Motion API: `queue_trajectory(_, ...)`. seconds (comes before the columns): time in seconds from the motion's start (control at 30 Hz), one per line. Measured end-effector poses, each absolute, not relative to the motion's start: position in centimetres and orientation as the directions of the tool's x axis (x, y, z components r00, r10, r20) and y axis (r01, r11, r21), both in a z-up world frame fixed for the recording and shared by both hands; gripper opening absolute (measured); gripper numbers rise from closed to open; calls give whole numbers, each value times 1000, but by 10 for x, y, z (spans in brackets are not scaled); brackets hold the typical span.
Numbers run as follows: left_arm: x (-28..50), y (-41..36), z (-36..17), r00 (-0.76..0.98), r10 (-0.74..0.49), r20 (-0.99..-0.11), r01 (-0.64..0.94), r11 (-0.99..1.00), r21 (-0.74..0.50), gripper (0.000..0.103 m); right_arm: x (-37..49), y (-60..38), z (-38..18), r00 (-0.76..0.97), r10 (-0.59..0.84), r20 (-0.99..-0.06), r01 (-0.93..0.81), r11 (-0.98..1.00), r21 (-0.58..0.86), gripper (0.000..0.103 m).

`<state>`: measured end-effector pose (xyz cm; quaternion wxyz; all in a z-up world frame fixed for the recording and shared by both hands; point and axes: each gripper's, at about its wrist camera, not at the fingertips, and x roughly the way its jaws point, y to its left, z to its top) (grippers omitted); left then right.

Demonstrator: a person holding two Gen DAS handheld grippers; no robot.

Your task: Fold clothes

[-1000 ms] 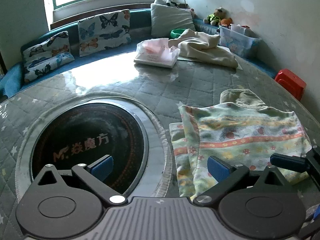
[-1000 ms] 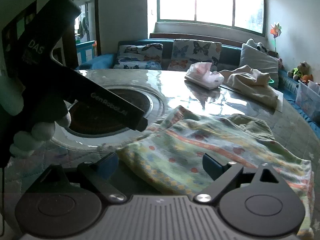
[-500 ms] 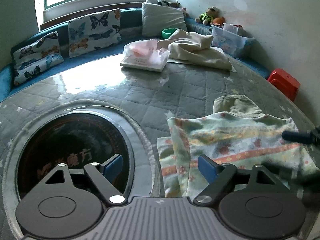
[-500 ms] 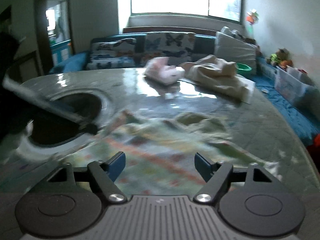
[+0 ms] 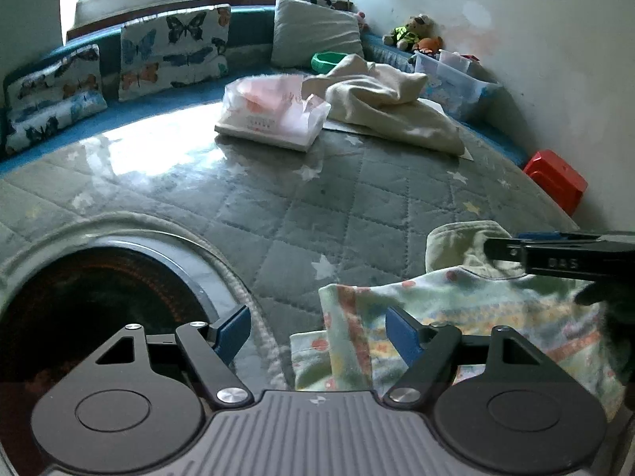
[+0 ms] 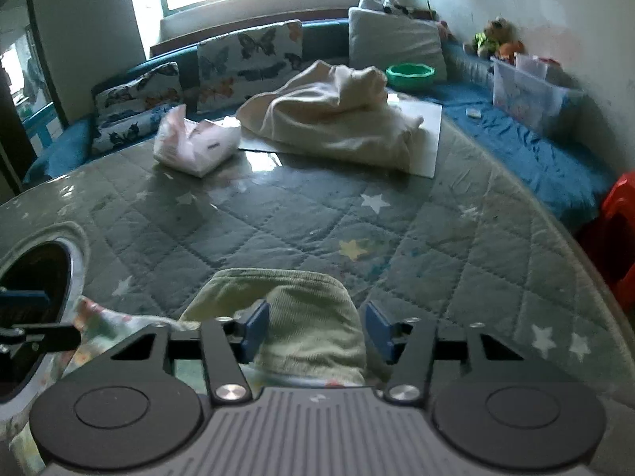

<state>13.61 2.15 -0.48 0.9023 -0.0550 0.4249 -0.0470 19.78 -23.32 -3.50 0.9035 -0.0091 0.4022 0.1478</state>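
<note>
Both tools are open: the left tool [image 5: 317,327] at the patterned garment's [image 5: 468,309] left edge, the right tool [image 6: 313,327] around its green collar [image 6: 301,309], with bare tabletop [image 6: 317,218] beyond.

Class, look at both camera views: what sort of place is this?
Probably a home living room: butterfly cushions on a window bench, a teddy bear, and a quilted round table holding a patterned garment.

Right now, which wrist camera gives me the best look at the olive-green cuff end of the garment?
The right wrist view. There the olive-green cuff lies centred between the open right gripper fingers, its ribbed edge plain. The left wrist view shows it only at the far right, partly hidden behind the right gripper's finger, beyond the printed fabric.
</note>
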Motion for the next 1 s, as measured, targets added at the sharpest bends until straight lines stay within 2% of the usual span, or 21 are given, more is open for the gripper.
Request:
queue_trajectory(0.07, 139, 22, -9, 629, -146, -764, 41, 987, -155, 64, 204, -232, -40, 625, 262, -735, -271, 956, 111, 33)
queue_trajectory(0.13, 138, 22, -10, 628, -163, -761, 48, 984, -171, 44, 204, -230, -41, 622, 263, -737, -268, 957, 116, 16)
queue_trajectory(0.17, 136, 21, -7, 634, -169, -755, 53, 983, -176, 40, 201, -227, -38, 624, 263, -736, -266, 957, 116, 13)
queue_trajectory(0.23, 132, 21, -3, 645, -181, -742, 63, 981, -185, 24, 192, -227, -28, 649, 273, -710, -283, 953, 107, 8)
queue_trajectory(0.33, 126, 20, 4, 662, -199, -723, 77, 977, -199, 10, 173, -228, -3, 700, 303, -646, -310, 945, 108, 4)
queue_trajectory(0.57, 106, 18, 33, 711, -233, -663, 111, 969, -221, 7, 114, -226, 86, 801, 424, -423, -420, 901, 107, 4)
queue_trajectory(0.83, 50, 23, 104, 833, -230, -504, 143, 968, -206, 7, 21, -223, 162, 840, 520, -158, -526, 850, 1, 4)
queue_trajectory(0.93, 33, 26, 124, 857, -241, -455, 166, 966, -199, 7, -5, -227, 168, 847, 519, -118, -527, 849, -47, 4)
queue_trajectory(1.0, 25, 26, 126, 861, -234, -453, 168, 969, -181, 7, -13, -228, 163, 857, 499, -128, -510, 857, -75, 4)
